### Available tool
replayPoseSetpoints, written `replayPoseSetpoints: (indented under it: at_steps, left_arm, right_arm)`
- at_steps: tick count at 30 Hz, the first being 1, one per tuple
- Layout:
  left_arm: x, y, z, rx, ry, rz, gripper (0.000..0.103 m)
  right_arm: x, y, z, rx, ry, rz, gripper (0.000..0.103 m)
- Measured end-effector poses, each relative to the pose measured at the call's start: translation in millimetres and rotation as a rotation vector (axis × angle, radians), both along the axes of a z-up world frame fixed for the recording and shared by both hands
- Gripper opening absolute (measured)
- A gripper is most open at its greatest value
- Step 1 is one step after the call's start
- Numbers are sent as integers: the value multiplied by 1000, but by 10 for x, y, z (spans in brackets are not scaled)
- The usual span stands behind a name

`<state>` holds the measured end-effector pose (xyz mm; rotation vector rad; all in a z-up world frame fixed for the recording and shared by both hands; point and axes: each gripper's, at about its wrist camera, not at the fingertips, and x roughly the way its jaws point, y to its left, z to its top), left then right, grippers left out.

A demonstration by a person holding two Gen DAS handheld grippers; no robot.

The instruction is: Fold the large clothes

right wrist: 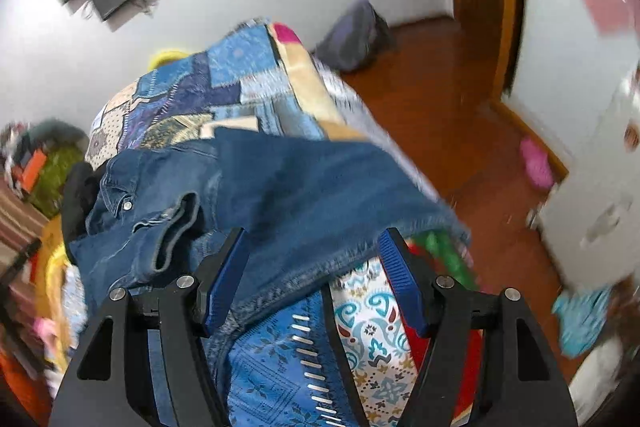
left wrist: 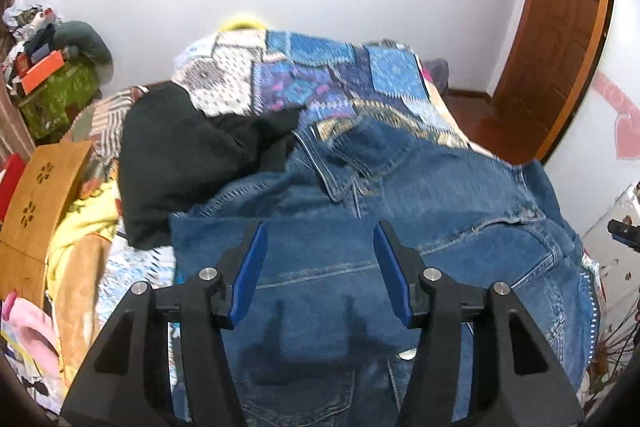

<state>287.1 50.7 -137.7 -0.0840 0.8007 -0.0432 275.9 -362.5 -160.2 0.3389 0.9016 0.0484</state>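
A blue denim jacket (left wrist: 400, 195) lies spread on the bed, collar toward the far side. My left gripper (left wrist: 320, 259) is open and empty, hovering just above the jacket's near part; its shadow falls on the denim. In the right wrist view the same denim jacket (right wrist: 300, 195) shows with its frayed hem toward me and a cuff at the left. My right gripper (right wrist: 314, 269) is open and empty over the hem edge. A black garment (left wrist: 180, 163) lies to the left of the jacket.
A patchwork blue bedcover (left wrist: 320, 75) covers the bed. A wooden board (left wrist: 40, 195) and clutter stand at the left. A wooden door (left wrist: 560, 27) and wood floor (right wrist: 460, 131) are on the right, with a grey bag (right wrist: 356, 35) by the wall.
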Motion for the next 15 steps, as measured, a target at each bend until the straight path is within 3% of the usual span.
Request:
replayPoseSetpoints:
  at_steps: [9, 15]
  left_arm:
    - [178, -219, -230, -11, 64, -36, 54]
    - [311, -267, -326, -24, 82, -38, 54]
  right_arm:
    - [287, -317, -576, 251, 169, -55, 64]
    - [444, -490, -820, 371, 208, -114, 64]
